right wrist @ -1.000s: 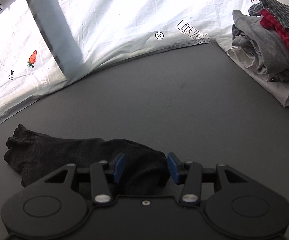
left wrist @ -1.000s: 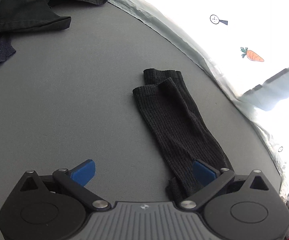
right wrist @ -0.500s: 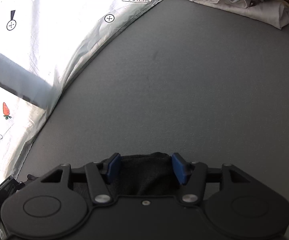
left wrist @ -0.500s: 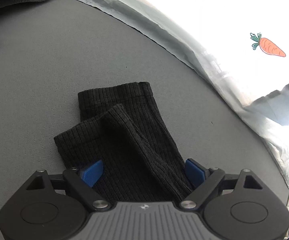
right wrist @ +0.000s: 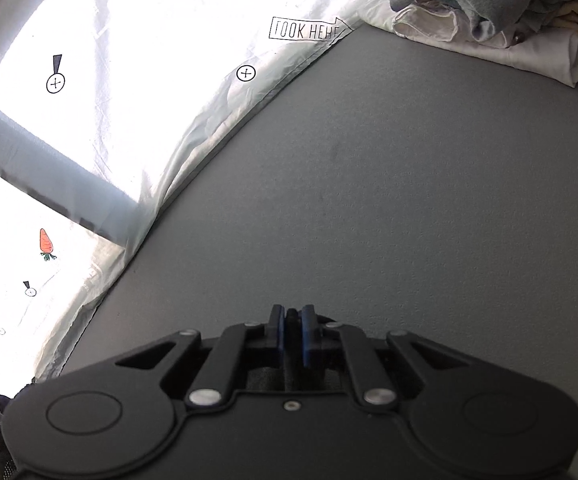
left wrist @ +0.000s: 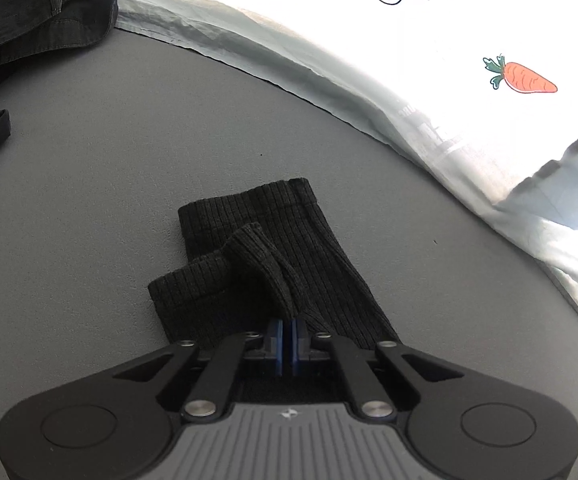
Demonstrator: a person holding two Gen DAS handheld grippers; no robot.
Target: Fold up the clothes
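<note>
Socks [left wrist: 273,264], black and ribbed, lie on the grey table [left wrist: 129,168] as a stacked pair, and they are the landmark for everything else you see. Your left gripper [left wrist: 287,334] sits at their near end with its blue pads [left wrist: 276,336] pressed together on a raised ridge of the upper sock; the knit bunches up into a fold just ahead of the fingertips. The cuffs point away from that gripper, the lower sock's cuff reaching a little farther than the upper one's, both flat on the table.

Beyond the socks and to their left, a heap of dark clothes [left wrist: 37,12] rests at the table's far edge, well apart from them. To the right of the socks, a white printed sheet [left wrist: 469,40] with a carrot drawing [left wrist: 523,78] borders the table.

Your right gripper [right wrist: 292,334] is also closed: its blue pads [right wrist: 308,334] stand close together with a thin strip of dark fabric [right wrist: 291,316] pinched between them. That strip looks like the socks' other end, though little of it shows past the fingers. In the right wrist view, a pile of folded clothes [right wrist: 501,12] lies at the far right corner of the table, well away from the pinched fabric, and the same sheet runs along the left side.
</note>
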